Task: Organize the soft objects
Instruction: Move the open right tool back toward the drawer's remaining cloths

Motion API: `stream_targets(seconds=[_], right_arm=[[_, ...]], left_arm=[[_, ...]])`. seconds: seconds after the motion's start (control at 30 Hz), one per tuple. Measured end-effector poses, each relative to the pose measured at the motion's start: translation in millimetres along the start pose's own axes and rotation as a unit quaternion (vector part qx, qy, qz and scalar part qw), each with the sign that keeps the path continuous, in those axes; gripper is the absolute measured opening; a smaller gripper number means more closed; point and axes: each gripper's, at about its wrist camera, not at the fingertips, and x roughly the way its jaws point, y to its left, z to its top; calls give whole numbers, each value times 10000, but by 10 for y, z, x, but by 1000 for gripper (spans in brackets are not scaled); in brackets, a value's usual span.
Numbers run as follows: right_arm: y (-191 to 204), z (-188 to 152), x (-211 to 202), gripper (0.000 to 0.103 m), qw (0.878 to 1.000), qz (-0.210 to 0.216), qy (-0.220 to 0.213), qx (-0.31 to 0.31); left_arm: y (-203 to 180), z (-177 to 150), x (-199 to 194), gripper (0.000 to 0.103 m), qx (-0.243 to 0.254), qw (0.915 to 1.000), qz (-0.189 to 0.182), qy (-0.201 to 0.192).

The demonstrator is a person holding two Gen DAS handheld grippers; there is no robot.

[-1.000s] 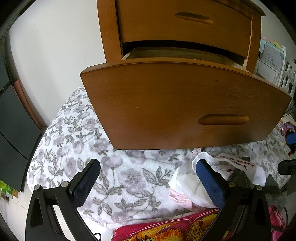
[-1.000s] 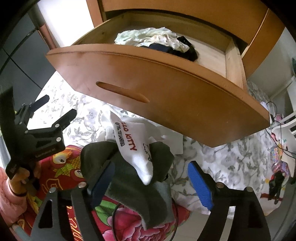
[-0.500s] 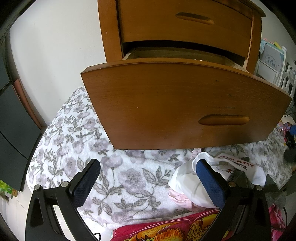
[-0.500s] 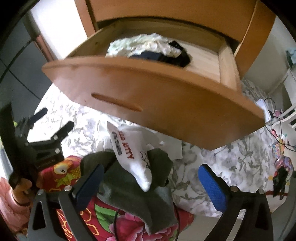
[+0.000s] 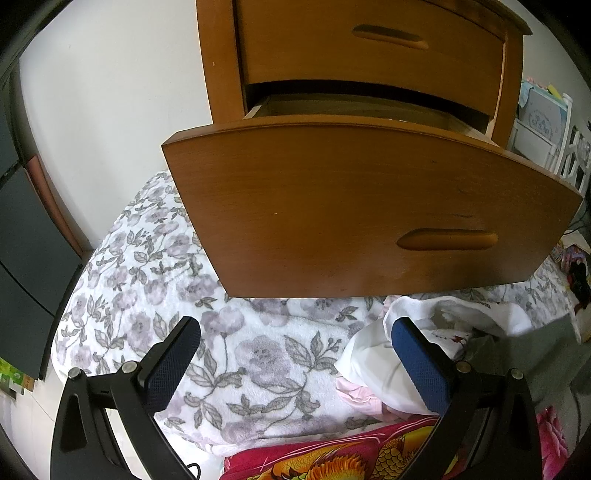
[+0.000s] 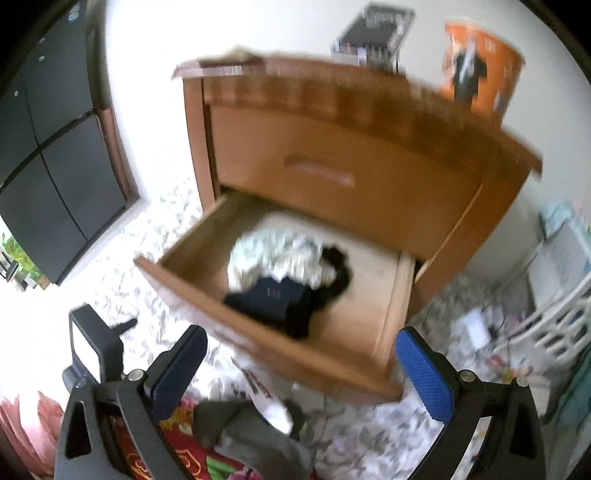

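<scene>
A wooden cabinet has its lower drawer (image 6: 266,343) pulled out. Inside lie a pale crumpled garment (image 6: 273,254) and dark folded clothes (image 6: 288,299). Below the drawer front, on the floral blanket, rest a white cloth with red lettering (image 6: 269,398) and a grey-green garment (image 6: 251,435). My right gripper (image 6: 303,373) hangs above them, open and empty; the view is blurred. My left gripper (image 5: 295,354) is open and empty above the blanket (image 5: 221,350), with the white cloth (image 5: 373,362) behind its right finger. The drawer front (image 5: 369,221) fills the left wrist view.
A red patterned blanket (image 5: 332,458) lies at the near edge. Dark cabinet doors (image 6: 48,147) stand at the left. A white basket and small clutter (image 6: 554,317) sit at the right. An orange item (image 6: 476,70) and a dark box (image 6: 373,33) top the cabinet.
My right gripper opened wider and rose well above the clothes pile, so its view now looks down into the drawer. The left gripper stayed where it was.
</scene>
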Motion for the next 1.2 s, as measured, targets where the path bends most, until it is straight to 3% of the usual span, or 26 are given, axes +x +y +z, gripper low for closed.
stream_targets(seconds=[0.17,0.33,0.47,0.57,0.67,0.93,1.2], right_arm=[[53,412,-372,103,9980,-264,-455,-343],[57,727,-747,103,9945,-223,-926,-432],[47,854,-918,103,9924,-400,-1065,-460],[-31,883,-1110,103,9885,-353,-1451,-244],[-19,864,-1042,103,9897,-301,-1382,-213],[243,533,-142,103,9984,-101,-260,-497],[133,581,569,103,9997,184,137,-56]], left_arm=[[16,-3,4,103,-34,10000,-21,11],[37,2,5,103,-85,9999,-54,27],[46,3,10,103,-119,9999,-75,31],[54,2,8,103,-139,9999,-81,29],[62,3,6,103,-161,9998,-92,22],[77,0,12,103,-210,9997,-131,31],[82,1,30,103,-231,9996,-155,65]])
